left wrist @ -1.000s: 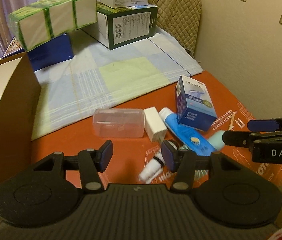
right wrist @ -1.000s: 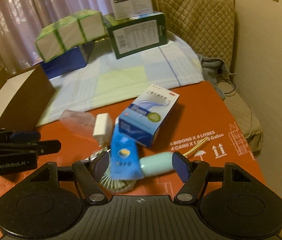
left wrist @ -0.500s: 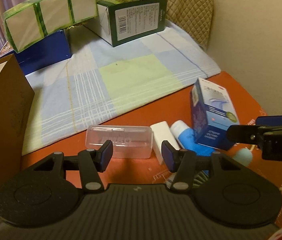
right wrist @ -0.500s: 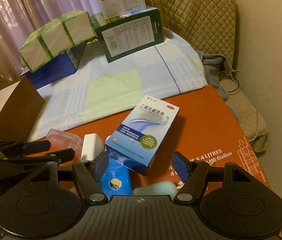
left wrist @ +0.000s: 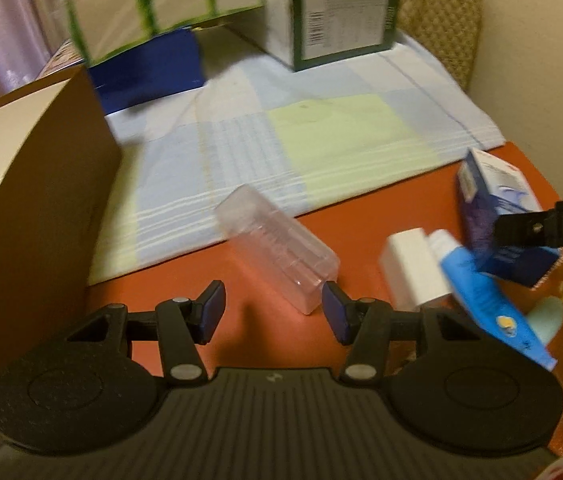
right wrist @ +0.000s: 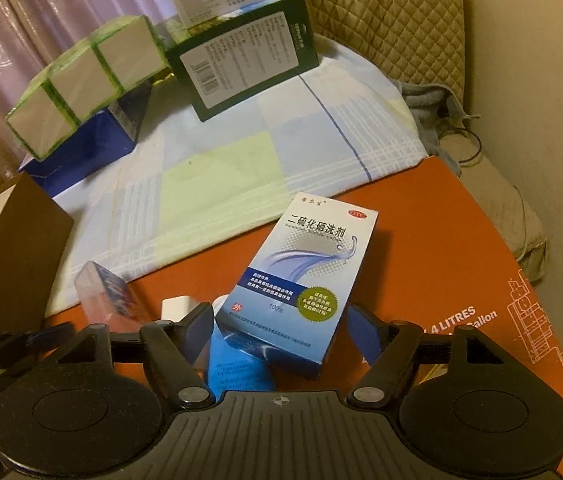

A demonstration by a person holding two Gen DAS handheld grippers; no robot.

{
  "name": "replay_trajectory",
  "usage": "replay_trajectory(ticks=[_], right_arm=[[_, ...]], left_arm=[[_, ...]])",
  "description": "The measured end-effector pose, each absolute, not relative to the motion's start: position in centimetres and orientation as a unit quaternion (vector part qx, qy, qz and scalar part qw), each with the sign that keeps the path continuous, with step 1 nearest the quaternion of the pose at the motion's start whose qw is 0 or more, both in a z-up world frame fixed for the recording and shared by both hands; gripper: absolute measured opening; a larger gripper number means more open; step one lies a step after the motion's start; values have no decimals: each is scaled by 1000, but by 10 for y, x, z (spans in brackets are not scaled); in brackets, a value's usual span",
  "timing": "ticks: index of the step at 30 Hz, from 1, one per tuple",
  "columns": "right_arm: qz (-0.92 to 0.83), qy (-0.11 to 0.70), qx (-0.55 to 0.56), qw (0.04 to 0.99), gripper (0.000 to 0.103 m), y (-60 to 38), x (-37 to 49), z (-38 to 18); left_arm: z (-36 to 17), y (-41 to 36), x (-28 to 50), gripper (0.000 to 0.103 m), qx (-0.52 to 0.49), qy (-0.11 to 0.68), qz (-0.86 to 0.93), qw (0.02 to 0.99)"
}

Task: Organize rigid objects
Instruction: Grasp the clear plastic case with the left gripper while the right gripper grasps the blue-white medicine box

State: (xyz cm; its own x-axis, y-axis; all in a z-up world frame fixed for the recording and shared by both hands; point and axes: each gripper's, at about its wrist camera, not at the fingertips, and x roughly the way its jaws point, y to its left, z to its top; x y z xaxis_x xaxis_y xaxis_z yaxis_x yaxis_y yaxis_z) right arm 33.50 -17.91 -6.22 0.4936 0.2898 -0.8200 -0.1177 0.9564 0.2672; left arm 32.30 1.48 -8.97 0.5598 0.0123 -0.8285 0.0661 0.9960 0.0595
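While your right gripper (right wrist: 279,326) is opening around the blue-and-white box (right wrist: 301,276), its pads aren't pressing it. Your left gripper (left wrist: 273,312) sits half-wide, empty, the clear plastic case (left wrist: 277,252) just ahead on the orange board (left wrist: 381,208).

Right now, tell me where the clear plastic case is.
The clear plastic case lies on the orange surface, just ahead of the left gripper, beside the checked cloth's edge and left of the white block.

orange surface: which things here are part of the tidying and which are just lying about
Job:
- clear plastic case
- blue-and-white medicine box
- blue tube
- small white block

Lying about:
- green-edged pack
- dark green box
- checked cloth
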Motion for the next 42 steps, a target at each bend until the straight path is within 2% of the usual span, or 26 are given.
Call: replay_trajectory(ticks=[11, 20, 25, 28, 31, 33, 35, 42], right_arm=[[107, 499, 79, 857, 72, -176, 346, -67], [89, 502, 32, 860, 72, -203, 340, -73], [91, 501, 50, 859, 72, -220, 342, -69], [97, 494, 57, 862, 72, -218, 344, -64], [102, 493, 55, 862, 72, -211, 348, -63], [106, 493, 53, 862, 72, -204, 351, -64], [109, 495, 50, 860, 72, -197, 356, -67], [96, 508, 36, 855, 72, -180, 373, -79]], left_arm=[[-84, 42, 315, 50, 12, 475, -3, 880], [-68, 32, 323, 61, -12, 462, -45, 885], [-75, 27, 342, 61, -11, 470, -42, 881], [-82, 27, 355, 57, -9, 480, -37, 876], [-88, 27, 362, 42, 2, 488, -34, 872], [-92, 28, 364, 38, 9, 490, -35, 871], [-93, 29, 364, 28, 18, 489, -36, 871], [-95, 32, 364, 26, 47, 489, -39, 870]])
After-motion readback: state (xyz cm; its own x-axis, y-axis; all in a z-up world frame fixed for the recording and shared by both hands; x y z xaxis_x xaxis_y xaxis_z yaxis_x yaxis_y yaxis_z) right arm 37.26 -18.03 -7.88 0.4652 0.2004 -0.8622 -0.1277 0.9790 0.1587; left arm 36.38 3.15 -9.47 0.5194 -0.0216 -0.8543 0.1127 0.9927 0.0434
